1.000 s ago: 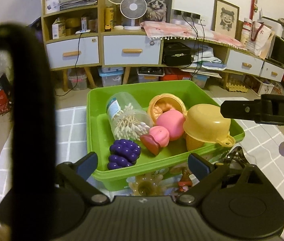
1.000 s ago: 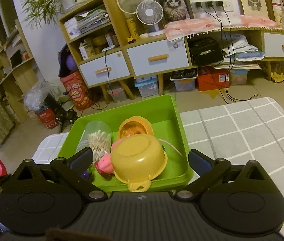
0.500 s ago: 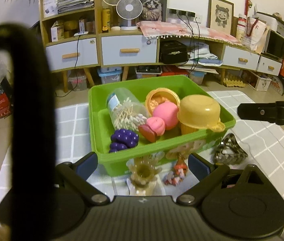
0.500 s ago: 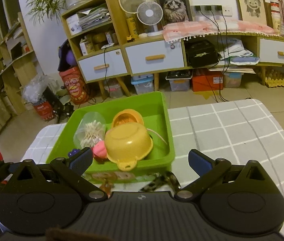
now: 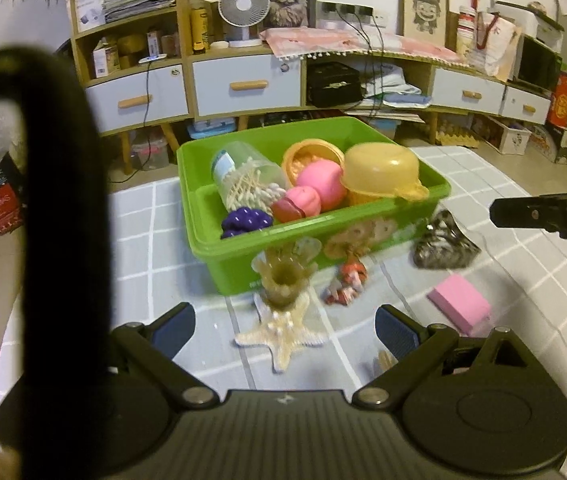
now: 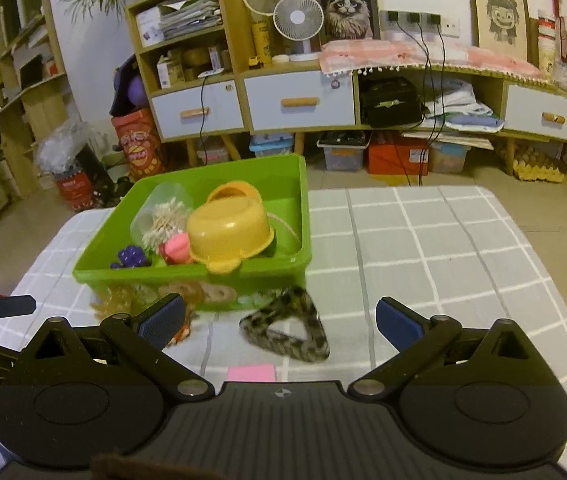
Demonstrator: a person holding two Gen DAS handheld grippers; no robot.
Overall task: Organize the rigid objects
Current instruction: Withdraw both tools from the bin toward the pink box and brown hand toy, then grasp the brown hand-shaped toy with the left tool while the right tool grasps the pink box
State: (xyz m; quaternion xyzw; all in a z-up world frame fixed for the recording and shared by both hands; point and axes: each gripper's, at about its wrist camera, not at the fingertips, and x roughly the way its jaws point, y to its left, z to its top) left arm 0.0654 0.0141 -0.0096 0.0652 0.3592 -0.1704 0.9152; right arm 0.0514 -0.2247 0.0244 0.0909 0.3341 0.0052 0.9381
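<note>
Between spread fingers (image 6: 397, 326): hair claw (image 6: 289, 330).

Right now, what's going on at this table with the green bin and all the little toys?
A person holds a gripper in each hand, tidying small objects into the green bin. The bin already holds a yellow bowl, a cotton swab jar, purple grapes and pink toys. Both the left gripper and the right gripper are open and empty. A starfish, a tortoiseshell clip and a pink block lie on the checked cloth beside the bin.
</note>
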